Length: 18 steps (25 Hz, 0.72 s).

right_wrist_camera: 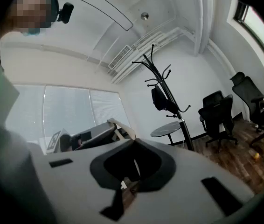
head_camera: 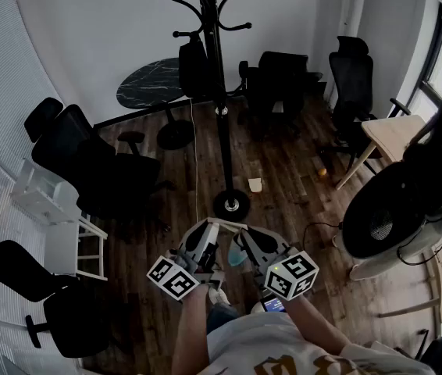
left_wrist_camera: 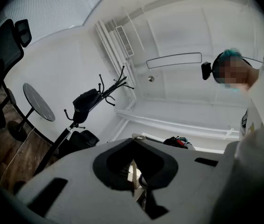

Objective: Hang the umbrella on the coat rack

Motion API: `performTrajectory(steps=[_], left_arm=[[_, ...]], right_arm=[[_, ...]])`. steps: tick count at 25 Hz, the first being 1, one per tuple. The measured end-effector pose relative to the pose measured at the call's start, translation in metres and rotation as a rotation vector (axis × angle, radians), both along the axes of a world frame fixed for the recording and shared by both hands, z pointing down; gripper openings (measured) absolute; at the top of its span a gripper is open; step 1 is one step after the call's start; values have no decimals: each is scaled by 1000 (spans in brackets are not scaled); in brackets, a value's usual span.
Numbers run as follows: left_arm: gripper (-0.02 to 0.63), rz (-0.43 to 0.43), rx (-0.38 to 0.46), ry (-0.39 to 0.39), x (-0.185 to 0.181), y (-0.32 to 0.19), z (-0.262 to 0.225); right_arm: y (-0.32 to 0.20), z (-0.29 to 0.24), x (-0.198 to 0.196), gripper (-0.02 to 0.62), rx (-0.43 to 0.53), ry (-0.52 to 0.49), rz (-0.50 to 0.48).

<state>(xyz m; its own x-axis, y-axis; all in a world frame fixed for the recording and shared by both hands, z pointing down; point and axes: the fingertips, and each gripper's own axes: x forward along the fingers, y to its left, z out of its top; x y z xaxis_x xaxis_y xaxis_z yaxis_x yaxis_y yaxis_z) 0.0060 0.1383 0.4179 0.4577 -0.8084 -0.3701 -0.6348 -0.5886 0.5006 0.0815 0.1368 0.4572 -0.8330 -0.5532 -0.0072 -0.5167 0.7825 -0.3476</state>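
Flooring: dark wood planks [head_camera: 299,186], matte. Backdrop: white walls [head_camera: 88,22], ribbed blinds [head_camera: 2,92].
Coat rack [head_camera: 222,131]: slim black metal pole, curved hook arms, round disc base; stands upright, well ahead of both grippers; bears a soft black bag [head_camera: 194,69].
Beside it: round marble-look table [head_camera: 151,83], padded black office chairs [head_camera: 88,162].
Left gripper [head_camera: 205,226], right gripper [head_camera: 243,233]: grey moulded shells, jaws pressed together, tips near each other, held low by the body.
Pale slim strip [head_camera: 222,222]: across both tips.
Umbrella: not made out in any view.

Glossy black metal coat rack [head_camera: 219,92] (matt dark wood-plank floor [head_camera: 287,182])
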Motion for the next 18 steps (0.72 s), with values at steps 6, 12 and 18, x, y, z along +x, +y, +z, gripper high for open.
performTrajectory(steps=[6,12,18], left_arm=[[18,1,-8,-9,6,3,0],[18,0,-8,-11,9,-1,-2],[18,-1,-30,-9,14,-8,6]], right_arm=[[2,1,5,11,-7,1,5],[-3,-1,8,12,-11,-13,3],[-8,8,10,12,-26,14,2]])
